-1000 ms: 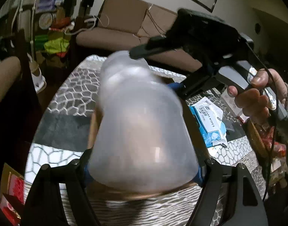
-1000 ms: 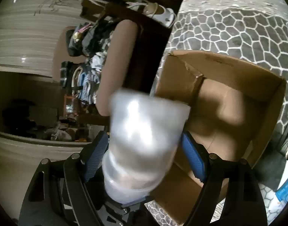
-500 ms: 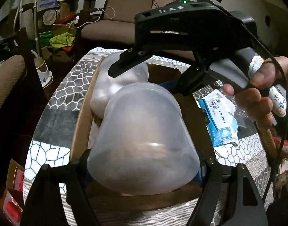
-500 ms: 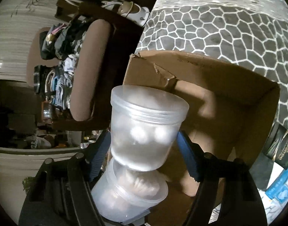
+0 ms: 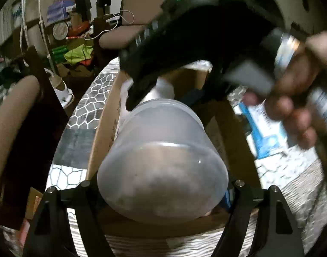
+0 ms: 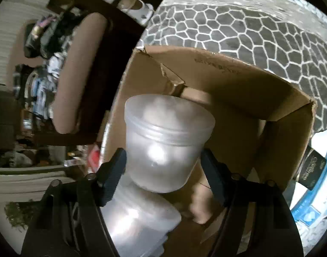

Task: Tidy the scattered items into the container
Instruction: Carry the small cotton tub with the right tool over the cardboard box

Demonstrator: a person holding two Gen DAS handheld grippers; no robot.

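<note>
Honeycomb-patterned cloth covers the desk, a cluttered living room sits behind it, and the landmark is the open cardboard box in the middle. Left gripper is clamped on a frosted tub, the tub filling the gap between both blue pads, and it hangs right above the box's near wall. Right gripper is doing the same job from the other side: its jaws are closed on a second frosted jar, lid end pointing away, poised over the box interior. Just below that jar, inside the box, the left-hand tub shows up again as a pale curved shape, so the two containers are very near each other, possibly touching; I can't tell for sure. Beside the box, outside its far wall, a blue wipes packet and a dark sachet wait on the cloth.

The risk, as I read it, is crowding: two smooth, rounded plastic pots coming down into one box together could knock, and a bump might twist either one out of its grip or tip it onto its side. Letting go too high would invite a bounce or roll.
</note>
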